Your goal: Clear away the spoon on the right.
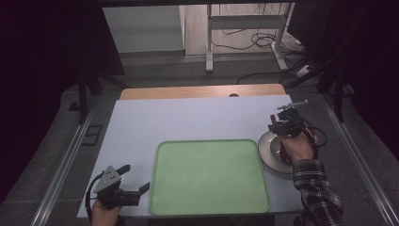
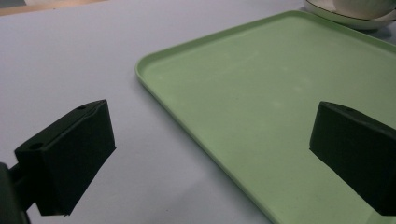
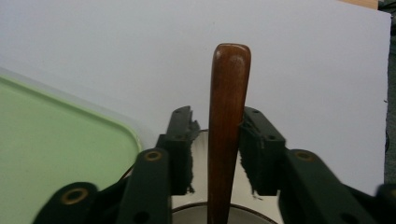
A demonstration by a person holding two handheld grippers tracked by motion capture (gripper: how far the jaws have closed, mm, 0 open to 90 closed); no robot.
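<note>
Right claw point(image 3: 215, 149) flanks a wooden handle point(image 3: 227, 121) over the bowl point(image 1: 272, 149).

Dim room, evenly lit table — no harsh glare.
High view: black surroundings from 9 to 3 o'clock; the table point(image 1: 188, 117) is brightest toward 12. The tray point(image 2: 261, 93) shows soft sheen. Jaws at 6 o'clock are blurred — the wooden handle point(image 3: 229, 116) reads sharper, with faint highlights.

I found nothing to read: no lettering, label, brand or number showed on any surface in front of me.
</note>
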